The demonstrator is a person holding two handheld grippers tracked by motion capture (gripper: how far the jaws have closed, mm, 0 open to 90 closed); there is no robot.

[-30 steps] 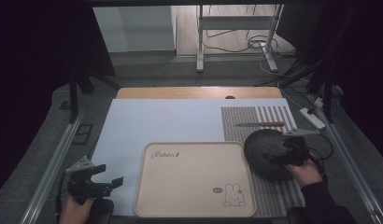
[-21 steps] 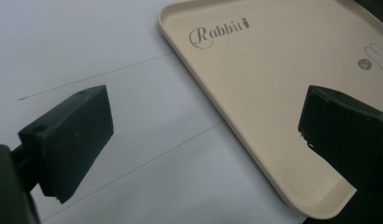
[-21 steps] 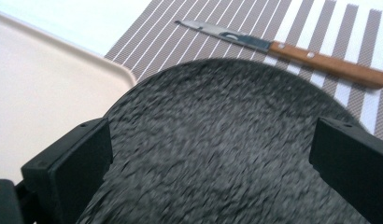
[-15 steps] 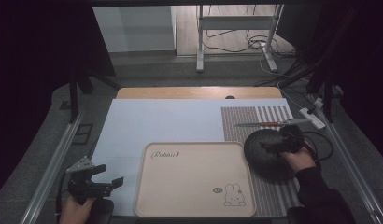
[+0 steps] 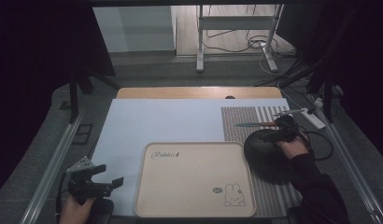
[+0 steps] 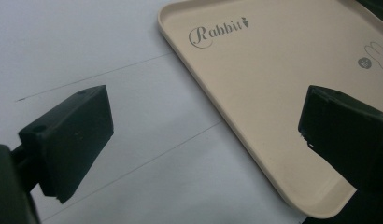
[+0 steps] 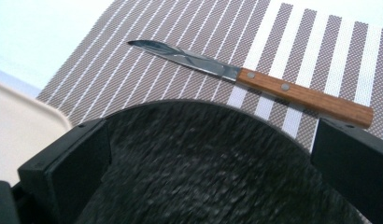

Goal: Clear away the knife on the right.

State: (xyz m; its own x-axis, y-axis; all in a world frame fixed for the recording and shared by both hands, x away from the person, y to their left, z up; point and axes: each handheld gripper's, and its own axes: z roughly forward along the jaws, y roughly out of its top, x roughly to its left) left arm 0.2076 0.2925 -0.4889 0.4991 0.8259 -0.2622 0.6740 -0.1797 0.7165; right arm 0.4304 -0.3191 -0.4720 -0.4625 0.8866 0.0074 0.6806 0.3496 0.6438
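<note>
While the left gripper [image 5: 98, 183] idles spread at lower left, the right gripper [image 5: 279, 133], jaws spread, has advanced past the dark plate [image 5: 269, 156] toward the knife [image 7: 255, 79], suggesting pickup is imminent.

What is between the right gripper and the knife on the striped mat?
The far rim of the dark plate lies between the open right gripper and the knife; beyond it, bare striped mat.

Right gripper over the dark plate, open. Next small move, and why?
Probably ease the right gripper forward past the round dark textured plate toward the wooden-handled knife on the striped placemat. Its fingers stand wide open with nothing between them, the plate's far rim lies below them, and the knife lies just beyond. A guess: it may be after the plate instead.
</note>
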